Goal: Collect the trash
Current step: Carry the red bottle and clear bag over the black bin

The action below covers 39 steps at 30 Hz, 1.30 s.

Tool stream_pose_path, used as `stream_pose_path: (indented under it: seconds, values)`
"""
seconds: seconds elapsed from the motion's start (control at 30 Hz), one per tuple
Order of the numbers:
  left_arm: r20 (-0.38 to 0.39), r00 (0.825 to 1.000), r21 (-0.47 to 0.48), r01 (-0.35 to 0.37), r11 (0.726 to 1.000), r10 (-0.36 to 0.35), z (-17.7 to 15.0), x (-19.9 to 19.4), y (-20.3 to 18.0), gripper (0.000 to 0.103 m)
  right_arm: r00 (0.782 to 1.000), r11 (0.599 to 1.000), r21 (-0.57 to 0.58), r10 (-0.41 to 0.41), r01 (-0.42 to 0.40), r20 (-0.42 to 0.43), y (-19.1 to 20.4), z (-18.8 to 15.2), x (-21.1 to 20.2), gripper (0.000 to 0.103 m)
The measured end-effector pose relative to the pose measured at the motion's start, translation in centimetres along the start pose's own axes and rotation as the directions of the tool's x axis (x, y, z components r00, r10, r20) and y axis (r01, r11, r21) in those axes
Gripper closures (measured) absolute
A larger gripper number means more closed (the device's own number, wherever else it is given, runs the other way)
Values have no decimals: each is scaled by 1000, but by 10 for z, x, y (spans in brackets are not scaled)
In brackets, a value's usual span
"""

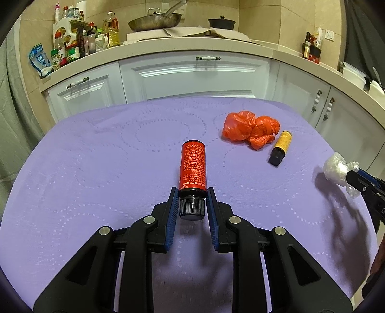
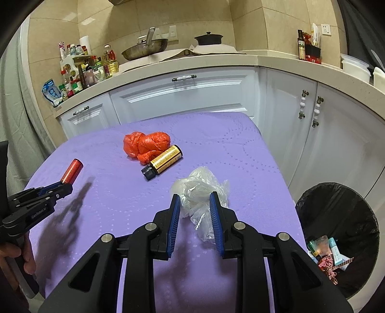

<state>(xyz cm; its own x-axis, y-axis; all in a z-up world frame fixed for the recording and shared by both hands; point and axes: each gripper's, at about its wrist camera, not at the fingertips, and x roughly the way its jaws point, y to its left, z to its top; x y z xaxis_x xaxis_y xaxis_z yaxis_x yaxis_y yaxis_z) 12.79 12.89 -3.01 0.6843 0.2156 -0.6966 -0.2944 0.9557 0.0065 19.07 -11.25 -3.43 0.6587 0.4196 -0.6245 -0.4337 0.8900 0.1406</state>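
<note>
My left gripper (image 1: 192, 195) is shut on the black cap of a red bottle (image 1: 193, 166) and holds it above the purple table (image 1: 96, 168); the red bottle also shows in the right wrist view (image 2: 71, 171). My right gripper (image 2: 195, 201) is shut on a crumpled clear plastic bag (image 2: 201, 190), lifted over the table; the clear bag also shows in the left wrist view (image 1: 339, 172). A crumpled orange bag (image 1: 250, 130) (image 2: 145, 144) and a yellow bottle with a black cap (image 1: 280, 147) (image 2: 163, 161) lie on the table.
A black-lined trash bin (image 2: 336, 231) holding some wrappers stands on the floor right of the table. White cabinets (image 1: 192, 77) and a counter with bottles, a pan (image 1: 155, 20) and a pot run behind the table.
</note>
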Motion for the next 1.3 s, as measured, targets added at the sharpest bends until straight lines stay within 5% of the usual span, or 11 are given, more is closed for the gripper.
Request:
stream_pose_path:
  seconds: [0.33,0.77,1.3]
  values:
    - [43,998,22,40,999,-41,0,-25,-12,80,998,999,20,-47,46,39,-5,0,-26,77]
    - [78,979,124,180,976,-190,1,-49,-72,80,979,979,105,-183,173,89,-46,-8,-72,77]
    - [46,914,315,370,874,-404,-3,-61,-194,80,924,908,253,-369,334,104,-125,-31,-126,77]
